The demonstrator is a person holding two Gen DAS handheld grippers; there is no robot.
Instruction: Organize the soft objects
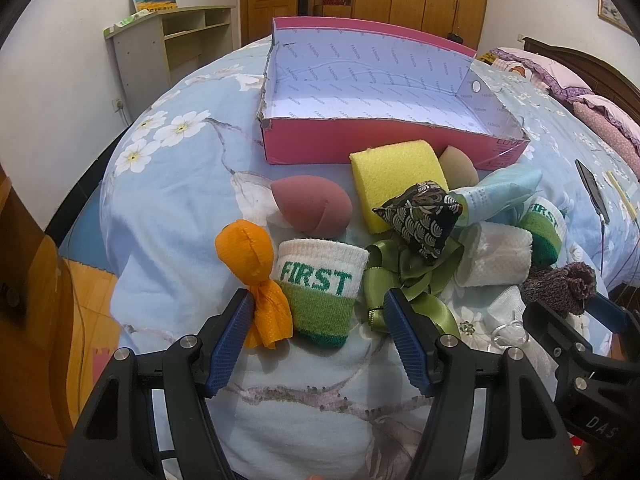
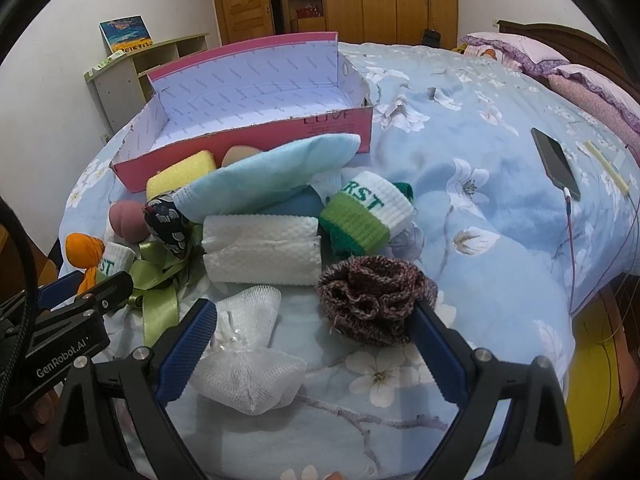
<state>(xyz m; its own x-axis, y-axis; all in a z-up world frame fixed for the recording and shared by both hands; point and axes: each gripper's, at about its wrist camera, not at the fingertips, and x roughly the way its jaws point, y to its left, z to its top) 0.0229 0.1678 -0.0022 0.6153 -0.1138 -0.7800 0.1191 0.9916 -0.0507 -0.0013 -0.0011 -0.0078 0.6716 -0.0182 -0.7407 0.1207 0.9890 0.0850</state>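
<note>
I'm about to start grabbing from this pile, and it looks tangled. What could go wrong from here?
The left tool straddles the rolled FIRST sock, with the orange pouch and green ribbon at its fingers; closing may catch either. The ribbon also runs under the patterned pouch, so dragging it could topple that. The right tool may pinch the white mesh bag along with the knitted piece.

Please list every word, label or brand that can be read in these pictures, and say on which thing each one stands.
"FIRST": on the nearer rolled sock, green letters on its white band.
"FIRST", partly hidden: on the second rolled sock.
"FASHION": repeated over the pink box lining.
"LOVE": on the box front; the small lines below are unreadable.
"GenRobot.AI": on the left gripper.
"DAS": on the right gripper, cut off.
</note>
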